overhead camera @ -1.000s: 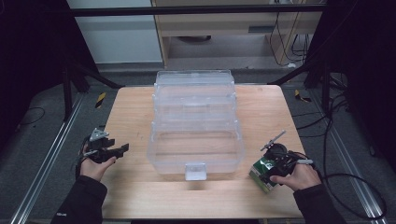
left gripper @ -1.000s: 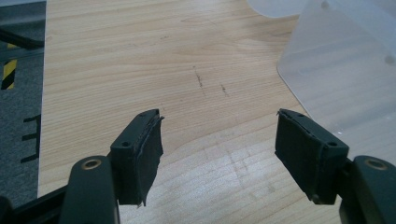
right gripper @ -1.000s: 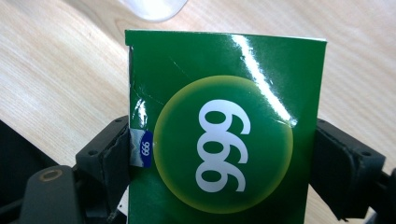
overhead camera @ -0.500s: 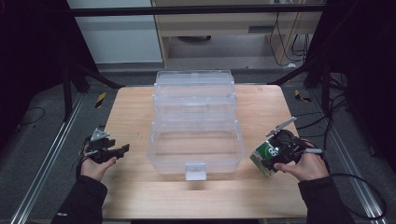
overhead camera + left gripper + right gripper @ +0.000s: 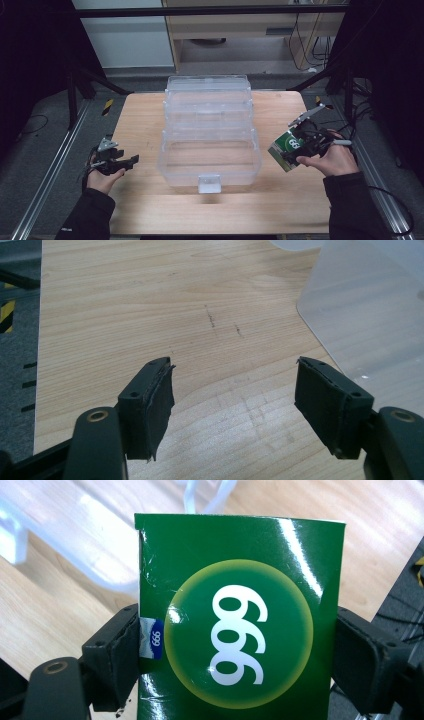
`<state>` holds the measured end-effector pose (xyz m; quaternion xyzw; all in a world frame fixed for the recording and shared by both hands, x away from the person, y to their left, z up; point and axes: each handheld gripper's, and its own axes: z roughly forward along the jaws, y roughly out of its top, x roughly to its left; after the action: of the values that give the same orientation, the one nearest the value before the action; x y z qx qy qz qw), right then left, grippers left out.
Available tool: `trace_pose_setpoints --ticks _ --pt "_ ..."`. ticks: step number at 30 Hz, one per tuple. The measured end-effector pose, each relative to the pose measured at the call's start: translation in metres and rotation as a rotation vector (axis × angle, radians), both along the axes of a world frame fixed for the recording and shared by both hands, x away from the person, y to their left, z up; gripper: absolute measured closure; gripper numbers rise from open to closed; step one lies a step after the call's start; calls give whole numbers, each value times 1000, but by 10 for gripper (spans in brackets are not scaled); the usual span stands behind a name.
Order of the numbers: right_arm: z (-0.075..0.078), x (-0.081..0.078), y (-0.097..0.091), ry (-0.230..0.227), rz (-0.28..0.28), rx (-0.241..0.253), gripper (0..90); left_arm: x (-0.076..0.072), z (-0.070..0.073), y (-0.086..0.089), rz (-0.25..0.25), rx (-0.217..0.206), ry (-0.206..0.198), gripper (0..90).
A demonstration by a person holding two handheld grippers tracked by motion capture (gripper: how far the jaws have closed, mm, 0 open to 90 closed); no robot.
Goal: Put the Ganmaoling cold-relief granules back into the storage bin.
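Right gripper (image 5: 306, 145) clamped on green box (image 5: 240, 615), jaws pressed against both side faces, white "999" in a yellow-ringed circle facing the camera. Box held tilted above the surface (image 5: 280, 200), just beside the right wall of the clear plastic bin (image 5: 210, 145). Left gripper (image 5: 235, 405) near the surface's left edge, well apart from the box, jaws spread wide with nothing between.

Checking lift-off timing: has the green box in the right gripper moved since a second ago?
Yes. The green box, clamped in the right gripper, has gone up and slightly toward the clear bin, from near its front corner to alongside its right wall.
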<state>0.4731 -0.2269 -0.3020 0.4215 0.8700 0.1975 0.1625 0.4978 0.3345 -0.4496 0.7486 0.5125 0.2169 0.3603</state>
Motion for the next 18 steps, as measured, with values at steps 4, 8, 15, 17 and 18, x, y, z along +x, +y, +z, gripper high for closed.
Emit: trace_pose_setpoints --ticks 4,8,15,17,18 --pt "12 6 6 -28 37 6 175 0 0 0 1 -3 -1 307" --pt "23 12 15 -51 118 22 176 0 0 0 1 0 0 307" --pt "32 20 30 -64 269 20 176 0 0 0 -1 3 1 307" --pt "32 23 33 -58 298 23 176 0 0 0 -2 4 2 307" --pt "32 25 35 -59 313 20 176 0 0 0 -4 4 3 306"
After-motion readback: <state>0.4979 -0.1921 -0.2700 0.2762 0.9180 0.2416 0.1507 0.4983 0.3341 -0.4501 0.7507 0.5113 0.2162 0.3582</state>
